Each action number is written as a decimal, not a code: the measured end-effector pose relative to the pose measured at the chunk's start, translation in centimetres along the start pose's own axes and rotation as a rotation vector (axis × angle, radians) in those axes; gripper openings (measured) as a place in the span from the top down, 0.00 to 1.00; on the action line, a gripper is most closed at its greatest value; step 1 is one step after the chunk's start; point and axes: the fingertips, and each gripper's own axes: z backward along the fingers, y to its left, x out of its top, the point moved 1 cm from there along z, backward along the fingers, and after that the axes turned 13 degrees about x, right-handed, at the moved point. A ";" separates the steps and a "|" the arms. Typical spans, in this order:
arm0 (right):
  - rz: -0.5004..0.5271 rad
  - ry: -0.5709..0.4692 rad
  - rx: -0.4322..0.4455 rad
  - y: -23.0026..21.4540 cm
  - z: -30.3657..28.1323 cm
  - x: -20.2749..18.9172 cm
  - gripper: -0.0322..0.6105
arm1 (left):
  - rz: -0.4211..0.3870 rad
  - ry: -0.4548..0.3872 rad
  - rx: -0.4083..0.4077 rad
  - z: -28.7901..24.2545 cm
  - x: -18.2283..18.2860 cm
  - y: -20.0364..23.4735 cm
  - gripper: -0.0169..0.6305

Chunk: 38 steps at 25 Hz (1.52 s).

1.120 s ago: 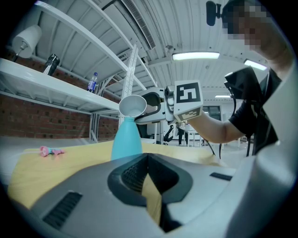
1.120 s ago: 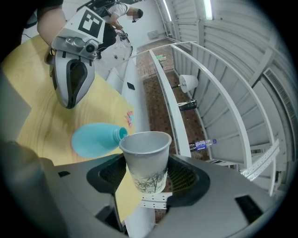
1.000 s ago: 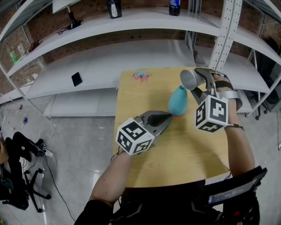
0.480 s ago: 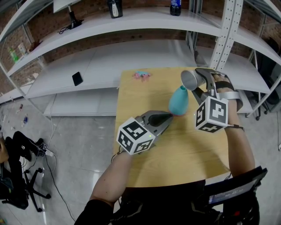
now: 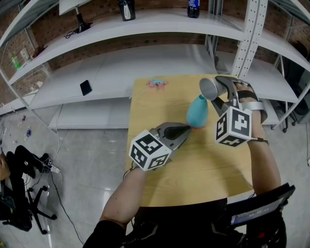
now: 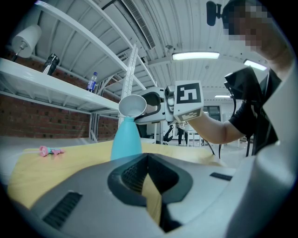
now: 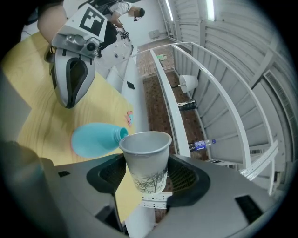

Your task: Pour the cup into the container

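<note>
A teal bottle-shaped container [image 5: 196,112] stands upright on the yellow table [image 5: 193,164]. My right gripper [image 5: 222,91] is shut on a white paper cup [image 5: 209,88], which is tipped on its side with its rim right above the container's mouth. In the right gripper view the cup [image 7: 145,160] sits between the jaws and the container [image 7: 95,139] lies just past its rim. My left gripper [image 5: 186,128] is shut and holds nothing; its tip rests low by the container's base. From the left gripper view, the container [image 6: 126,139] stands beyond the jaws with the cup [image 6: 132,106] over it.
A small pink object [image 5: 156,83] lies at the table's far edge. White shelves run behind the table, with a black phone [image 5: 85,87] on the lower one and a bottle [image 5: 193,7] on the upper. A white upright post [image 5: 246,38] stands at the right. A black chair [image 5: 19,193] is on the floor at left.
</note>
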 end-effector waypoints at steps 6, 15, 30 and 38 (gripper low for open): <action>-0.192 -0.101 0.047 0.6 -0.3 -0.7 0.51 | -0.002 0.001 0.001 0.0 -0.1 0.0 0.97; -0.584 -0.301 0.161 2.1 -0.6 -3.0 0.51 | 0.002 0.002 0.015 0.0 -0.1 0.3 0.97; -1.185 -0.451 0.291 5.5 -3.8 -11.2 0.51 | 0.007 0.006 0.033 0.1 -0.1 0.6 0.97; -1.293 -0.437 0.291 7.2 -5.3 -13.3 0.51 | 0.008 0.007 0.037 -0.1 0.0 0.6 0.97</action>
